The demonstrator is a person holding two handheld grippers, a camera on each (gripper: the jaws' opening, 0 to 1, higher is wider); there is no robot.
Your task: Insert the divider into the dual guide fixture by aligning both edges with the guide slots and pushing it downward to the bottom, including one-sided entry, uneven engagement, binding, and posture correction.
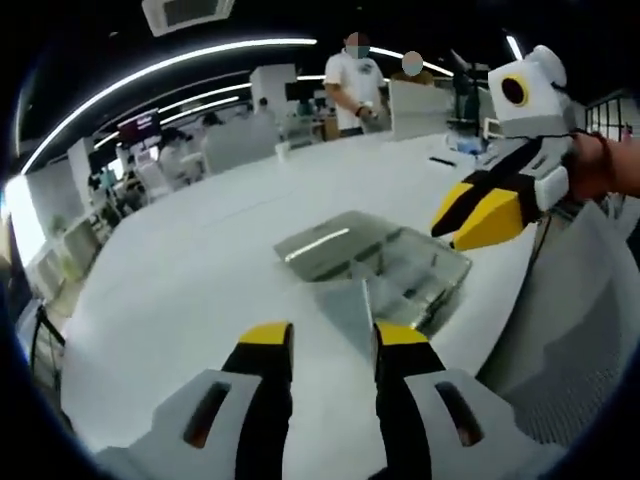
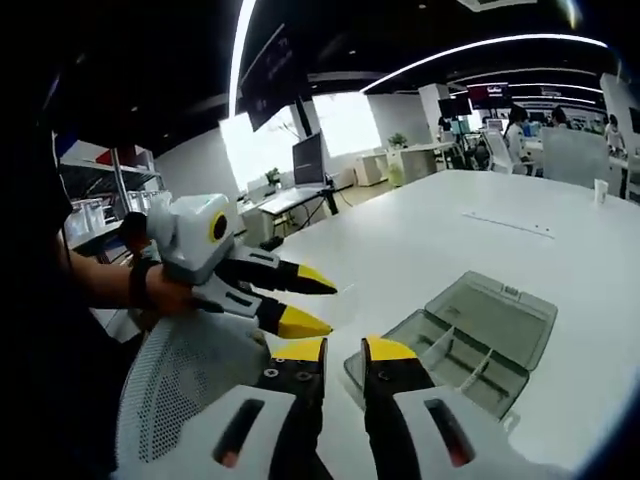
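A clear plastic compartment box (image 1: 420, 275) lies on the white table with its lid (image 1: 325, 243) folded open flat. A thin translucent grey sheet (image 1: 347, 312), possibly the divider, stands just in front of the box by my left gripper's right jaw; whether it touches the jaw is unclear. My left gripper (image 1: 332, 338) is open wide, short of the box. It enters the right gripper view (image 2: 315, 303) from the left, jaws apart and empty. My right gripper (image 2: 345, 352) has a narrow gap with nothing visible in it, close to the box (image 2: 455, 355). It hovers over the box's right side (image 1: 445, 238).
The white table (image 1: 200, 260) stretches far around the box. A mesh chair back (image 2: 190, 385) sits close to the person's arm. A person (image 1: 357, 85) stands at the table's far side, with desks, monitors and chairs beyond.
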